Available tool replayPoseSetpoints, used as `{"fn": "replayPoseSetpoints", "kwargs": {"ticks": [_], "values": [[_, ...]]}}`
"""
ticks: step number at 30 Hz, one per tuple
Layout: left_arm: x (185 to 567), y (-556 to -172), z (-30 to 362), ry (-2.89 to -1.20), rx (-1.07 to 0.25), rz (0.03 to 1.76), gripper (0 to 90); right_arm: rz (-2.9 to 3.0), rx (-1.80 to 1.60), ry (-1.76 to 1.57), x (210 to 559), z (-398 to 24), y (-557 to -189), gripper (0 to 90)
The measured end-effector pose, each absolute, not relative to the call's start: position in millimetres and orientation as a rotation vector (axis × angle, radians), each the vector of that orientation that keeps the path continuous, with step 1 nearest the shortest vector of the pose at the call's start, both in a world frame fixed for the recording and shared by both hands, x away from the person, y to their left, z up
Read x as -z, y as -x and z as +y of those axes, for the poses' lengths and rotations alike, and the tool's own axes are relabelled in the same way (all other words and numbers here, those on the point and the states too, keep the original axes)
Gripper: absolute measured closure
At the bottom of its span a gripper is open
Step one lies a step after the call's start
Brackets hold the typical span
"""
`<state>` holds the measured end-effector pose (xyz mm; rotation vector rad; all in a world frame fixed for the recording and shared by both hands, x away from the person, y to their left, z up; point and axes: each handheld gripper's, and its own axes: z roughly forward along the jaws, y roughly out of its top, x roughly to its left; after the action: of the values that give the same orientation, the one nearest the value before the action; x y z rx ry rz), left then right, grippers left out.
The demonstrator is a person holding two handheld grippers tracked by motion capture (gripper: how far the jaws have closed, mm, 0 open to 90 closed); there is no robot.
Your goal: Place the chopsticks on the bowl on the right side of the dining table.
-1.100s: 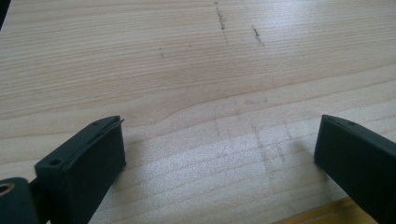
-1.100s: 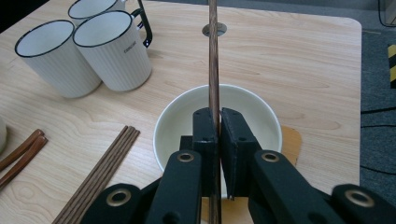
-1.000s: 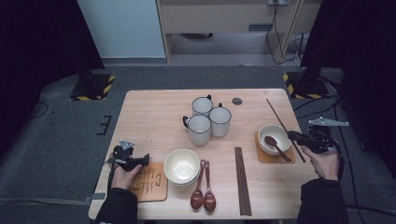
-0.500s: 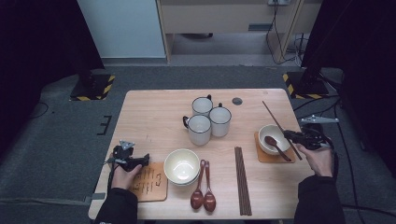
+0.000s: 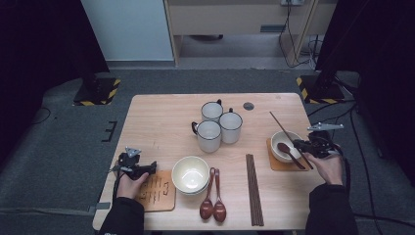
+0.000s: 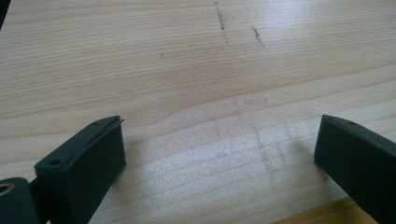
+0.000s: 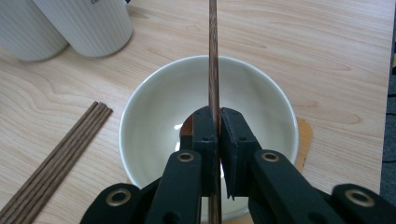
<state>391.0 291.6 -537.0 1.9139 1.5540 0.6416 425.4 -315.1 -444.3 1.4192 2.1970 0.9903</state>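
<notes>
A dark wooden chopstick (image 5: 280, 125) slants over a white bowl (image 5: 278, 139) at the table's right, and my right gripper (image 5: 304, 146) is shut on it. In the right gripper view the chopstick (image 7: 213, 56) runs straight up from between the pads of my right gripper (image 7: 218, 122), above the bowl (image 7: 154, 116). A brown spoon (image 5: 286, 148) lies in that bowl. My left gripper (image 5: 152, 167) rests at the front left, beside a wooden coaster (image 5: 157, 195). In its own view the left gripper (image 6: 219, 140) stands open over bare table.
Three white mugs (image 5: 218, 125) cluster mid-table. A cream bowl (image 5: 190, 172), two brown spoons (image 5: 213, 206) and a bundle of chopsticks (image 5: 253, 190) lie along the front. The right bowl sits on a wooden coaster (image 5: 283, 166). A small dark disc (image 5: 248, 105) lies at the back.
My right gripper has come a little left and down with the chopstick, closer over the bowl. The left gripper has not moved.
</notes>
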Motion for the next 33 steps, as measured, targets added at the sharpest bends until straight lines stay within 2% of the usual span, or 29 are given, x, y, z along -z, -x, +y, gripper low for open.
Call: {"fn": "replayPoseSetpoints", "kwargs": {"ticks": [25, 33], "values": [[537.0, -391.0, 291.6, -1.914, -0.642, 1.554, 0.9, 2.289, -0.938, -1.394, 454.2, -313.5, -421.2, 84.1], [537.0, -391.0, 291.6, -1.914, -0.642, 1.554, 0.9, 2.255, -0.961, -1.39, 450.7, -313.8, -419.3, 72.6]]}}
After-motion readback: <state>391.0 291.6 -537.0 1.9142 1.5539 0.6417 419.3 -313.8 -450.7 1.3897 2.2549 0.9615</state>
